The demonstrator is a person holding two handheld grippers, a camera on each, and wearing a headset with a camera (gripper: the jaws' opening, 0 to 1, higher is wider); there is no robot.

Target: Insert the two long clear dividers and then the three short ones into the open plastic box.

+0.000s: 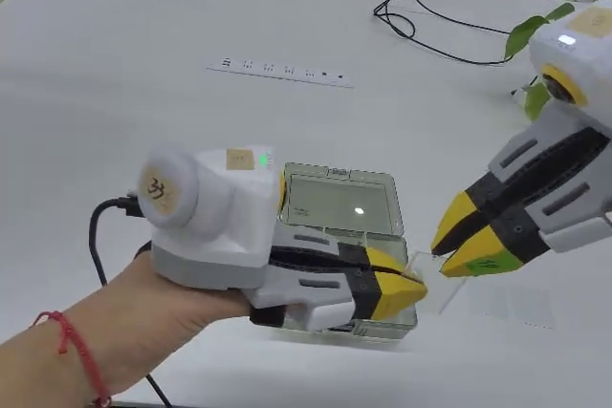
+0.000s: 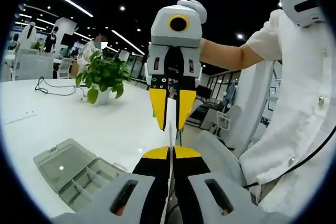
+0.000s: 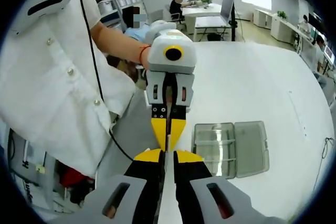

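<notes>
Just off the right end of the open plastic box (image 1: 335, 203), we've got a clear divider (image 1: 438, 286) pinched from both sides. Left gripper (image 1: 406, 291) and right gripper (image 1: 457, 253) are both clamped on it, nose to nose, probably to keep the thin strip straight for slotting in.

The white worktop (image 1: 115, 121) carries an open clear box (image 1: 344, 203) under the left tool (image 1: 413, 289), with a power strip (image 1: 279, 71) and black cable (image 1: 421, 31) beyond.
</notes>
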